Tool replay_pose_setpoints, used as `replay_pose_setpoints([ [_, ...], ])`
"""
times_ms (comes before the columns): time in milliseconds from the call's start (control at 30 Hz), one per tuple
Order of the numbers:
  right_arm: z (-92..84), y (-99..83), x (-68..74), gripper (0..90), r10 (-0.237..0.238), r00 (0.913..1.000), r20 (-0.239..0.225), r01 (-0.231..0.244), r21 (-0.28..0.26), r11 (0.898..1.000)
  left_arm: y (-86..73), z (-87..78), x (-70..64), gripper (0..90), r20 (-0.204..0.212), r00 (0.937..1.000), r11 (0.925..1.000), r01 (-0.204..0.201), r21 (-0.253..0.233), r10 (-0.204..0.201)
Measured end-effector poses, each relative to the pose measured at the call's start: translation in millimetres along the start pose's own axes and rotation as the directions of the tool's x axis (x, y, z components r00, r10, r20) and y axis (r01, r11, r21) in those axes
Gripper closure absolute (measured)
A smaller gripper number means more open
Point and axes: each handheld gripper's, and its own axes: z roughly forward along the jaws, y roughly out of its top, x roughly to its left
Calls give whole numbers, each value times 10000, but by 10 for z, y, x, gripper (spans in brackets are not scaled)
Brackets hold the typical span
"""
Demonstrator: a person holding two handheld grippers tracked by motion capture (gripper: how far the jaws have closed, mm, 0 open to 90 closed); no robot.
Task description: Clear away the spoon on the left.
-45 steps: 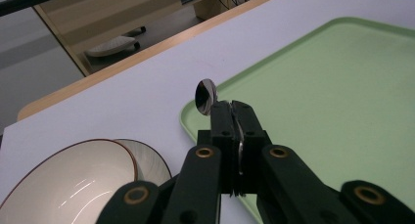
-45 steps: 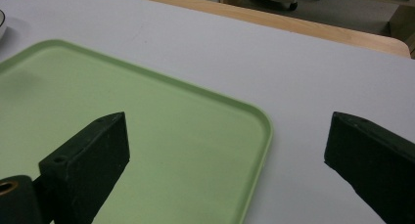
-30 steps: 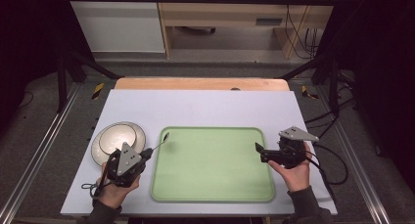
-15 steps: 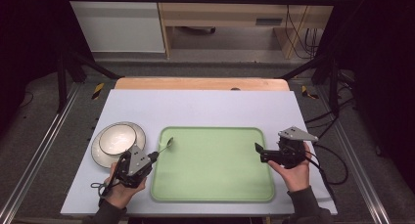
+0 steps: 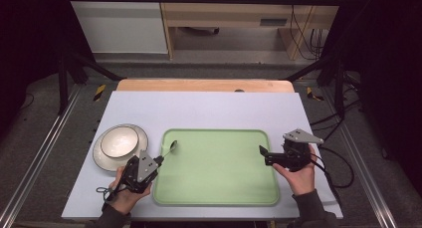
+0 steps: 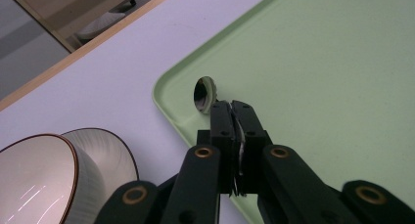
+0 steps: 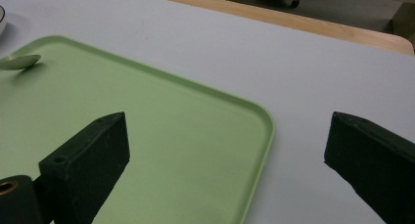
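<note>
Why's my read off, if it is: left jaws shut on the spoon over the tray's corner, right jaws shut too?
Half wrong. The right gripper is open, jaws wide apart in the right gripper view. The left gripper does clamp the spoon over the tray corner.

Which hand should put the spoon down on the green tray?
Left. The left gripper is already shut on the spoon, whose bowl hangs over the green tray's near-left corner. The right gripper is open, holds nothing, and sits at the tray's far side.
</note>
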Motion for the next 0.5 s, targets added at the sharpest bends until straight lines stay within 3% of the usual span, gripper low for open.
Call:
replay_pose_setpoints([
  [500, -5, 2, -3, 33, -8, 10000, -17, 8, 0, 10000, 17, 18, -108, 845, 237, 9969, 9968, -756, 269, 750],
])
